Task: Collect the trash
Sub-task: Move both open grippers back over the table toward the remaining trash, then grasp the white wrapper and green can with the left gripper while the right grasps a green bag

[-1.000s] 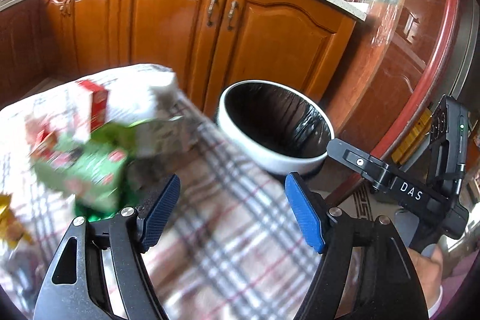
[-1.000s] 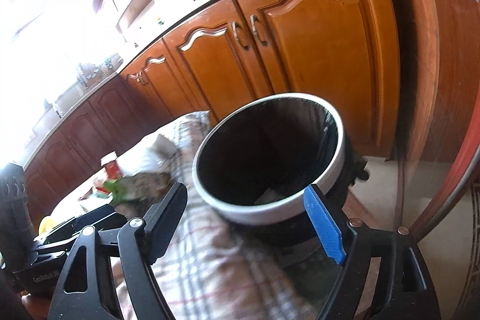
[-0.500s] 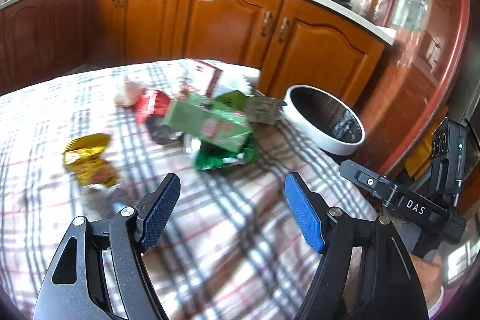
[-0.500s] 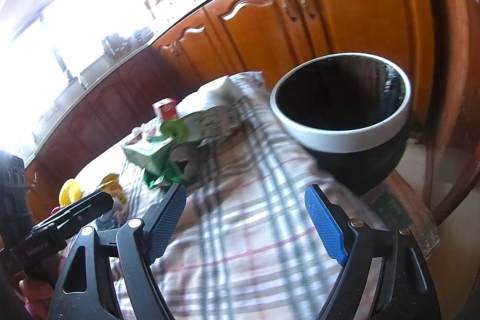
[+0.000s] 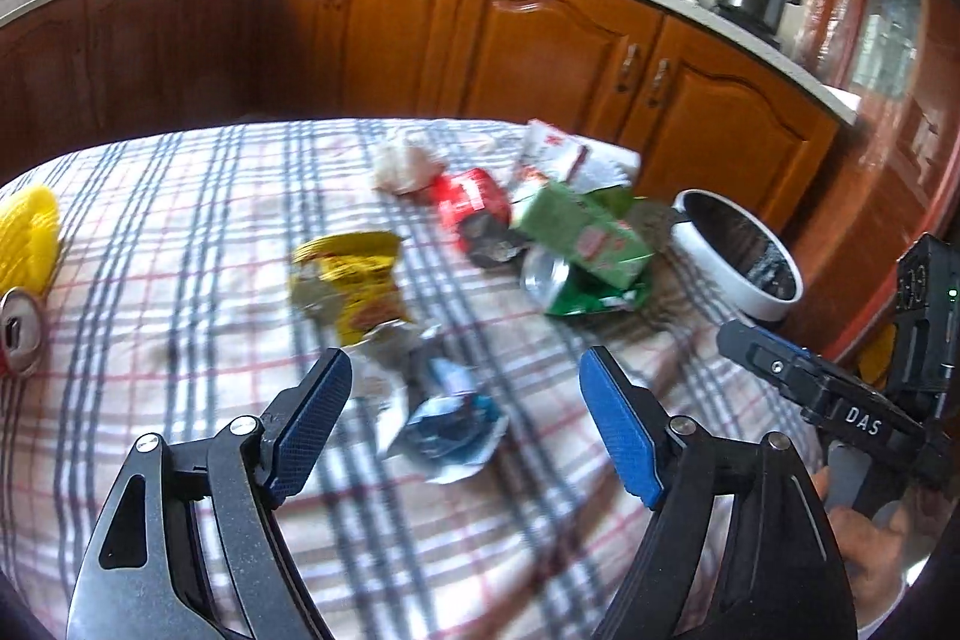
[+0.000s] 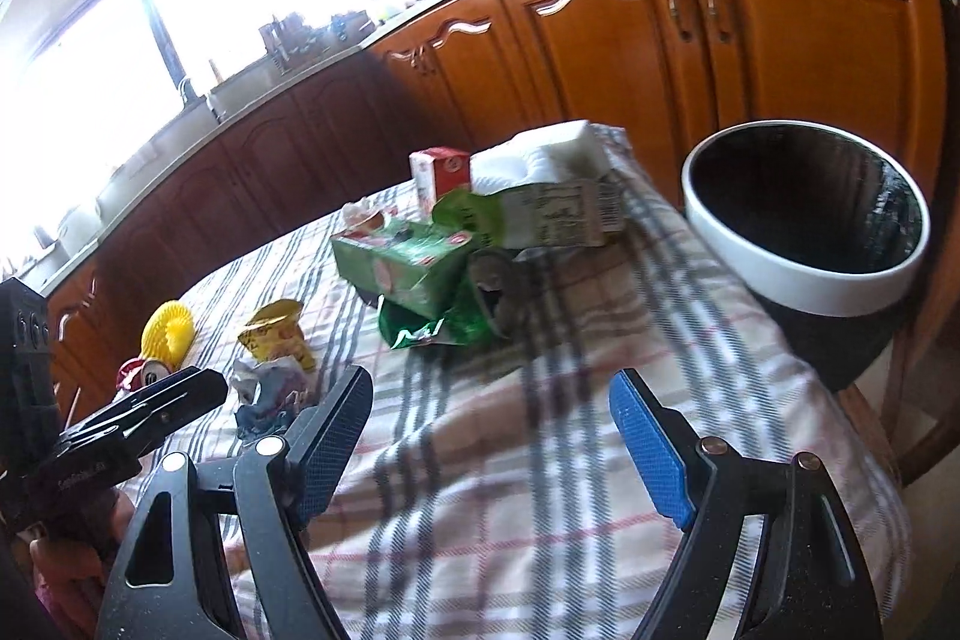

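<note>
Trash lies scattered on a plaid tablecloth (image 5: 180, 232). My left gripper (image 5: 465, 421) is open and empty, hovering just over a crumpled blue-and-silver wrapper (image 5: 447, 421). Beyond it lie a yellow snack bag (image 5: 351, 280), a red wrapper (image 5: 471, 199), a green carton (image 5: 579, 232) and a crushed can (image 5: 543, 271). My right gripper (image 6: 492, 439) is open and empty above bare cloth. The green carton (image 6: 402, 268) and a white-rimmed black bin (image 6: 804, 214) lie ahead of it.
A yellow round object (image 5: 27, 235) and a red can (image 5: 18, 337) sit at the table's left edge. A white tissue pack (image 6: 540, 157) and a small red-white box (image 6: 438, 172) stand at the far side. Wooden cabinets (image 5: 540, 40) run behind. The bin (image 5: 741, 259) stands off the table's right corner.
Both grippers have pulled back from the bin and swung left over the table. The left one now hovers over the blue-and-silver wrapper. Both stay open.
</note>
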A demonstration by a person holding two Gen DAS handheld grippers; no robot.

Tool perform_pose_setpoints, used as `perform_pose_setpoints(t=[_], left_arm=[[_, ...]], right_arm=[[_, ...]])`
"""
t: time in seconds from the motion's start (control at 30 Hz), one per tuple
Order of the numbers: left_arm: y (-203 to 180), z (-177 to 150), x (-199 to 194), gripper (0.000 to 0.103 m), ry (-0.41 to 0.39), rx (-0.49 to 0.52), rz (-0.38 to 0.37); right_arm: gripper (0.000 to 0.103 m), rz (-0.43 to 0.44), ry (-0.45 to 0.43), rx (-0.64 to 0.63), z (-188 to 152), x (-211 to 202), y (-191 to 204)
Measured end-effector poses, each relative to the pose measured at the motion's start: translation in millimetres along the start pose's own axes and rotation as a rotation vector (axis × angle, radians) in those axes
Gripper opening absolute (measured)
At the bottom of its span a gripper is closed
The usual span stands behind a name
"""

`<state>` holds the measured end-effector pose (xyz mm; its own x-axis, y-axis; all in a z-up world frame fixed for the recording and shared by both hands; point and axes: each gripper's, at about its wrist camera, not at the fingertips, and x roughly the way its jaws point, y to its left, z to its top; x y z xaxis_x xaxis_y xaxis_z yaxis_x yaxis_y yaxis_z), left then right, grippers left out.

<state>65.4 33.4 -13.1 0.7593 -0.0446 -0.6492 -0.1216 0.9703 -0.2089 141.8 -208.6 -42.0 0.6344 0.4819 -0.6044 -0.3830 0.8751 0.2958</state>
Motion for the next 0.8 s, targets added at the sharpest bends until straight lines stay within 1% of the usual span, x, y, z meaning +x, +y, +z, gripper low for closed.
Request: perform_pose_setpoints(t=[0.2, 0.27, 0.33, 0.4, 0.43, 0.47, 0.5, 0.53, 0.57, 0.6, 0.63, 0.67, 0.7, 0.73, 0.8], left_arm=[[9, -6, 13, 0.08, 0.046, -0.005, 0.025], [7, -9, 19, 0.08, 0.061, 0.008, 0.036], [6, -10, 25, 0.08, 0.074, 0.014, 0.042], [5, -11, 31, 0.08, 0.087, 0.022, 0.049], [5, -11, 35, 0.079, 0.094, 0.026, 0.052], [5, -12, 38, 0.076, 0.102, 0.031, 0.055], [5, -12, 42, 0.068, 0.112, 0.032, 0.051], [5, -12, 46, 0.059, 0.126, 0.03, 0.035], [5, -13, 49, 0.053, 0.138, 0.028, 0.024], [5, -13, 53, 0.041, 0.155, 0.025, 0.015], [6, -14, 55, 0.032, 0.163, 0.023, 0.006], [6, -14, 57, 0.031, 0.168, 0.02, -0.009], [5, -13, 56, 0.029, 0.165, 0.02, -0.014], [4, -13, 56, 0.026, 0.159, 0.024, -0.02], [2, -12, 53, 0.024, 0.152, 0.027, -0.038]], right_arm=[[0.081, -0.024, -0.005, -0.036, 5, 15, 11], [0.074, -0.039, -0.008, -0.058, 10, 22, 14], [0.057, -0.056, 0.003, -0.071, 14, 31, 14], [0.05, -0.07, 0.013, -0.074, 20, 41, 12], [0.05, -0.074, 0.014, -0.076, 22, 45, 12], [0.05, -0.082, 0.015, -0.08, 26, 49, 11], [0.049, -0.09, 0.021, -0.086, 29, 55, 11], [0.046, -0.092, 0.028, -0.089, 32, 59, 10], [0.044, -0.089, 0.037, -0.09, 34, 65, 10], [0.04, -0.088, 0.044, -0.095, 36, 69, 10], [0.034, -0.091, 0.052, -0.106, 38, 75, 11], [0.03, -0.087, 0.059, -0.113, 38, 78, 12], [0.018, -0.078, 0.066, -0.118, 38, 81, 13], [0.015, -0.074, 0.071, -0.127, 38, 82, 16], [0.015, -0.073, 0.056, -0.144, 36, 79, 19]])
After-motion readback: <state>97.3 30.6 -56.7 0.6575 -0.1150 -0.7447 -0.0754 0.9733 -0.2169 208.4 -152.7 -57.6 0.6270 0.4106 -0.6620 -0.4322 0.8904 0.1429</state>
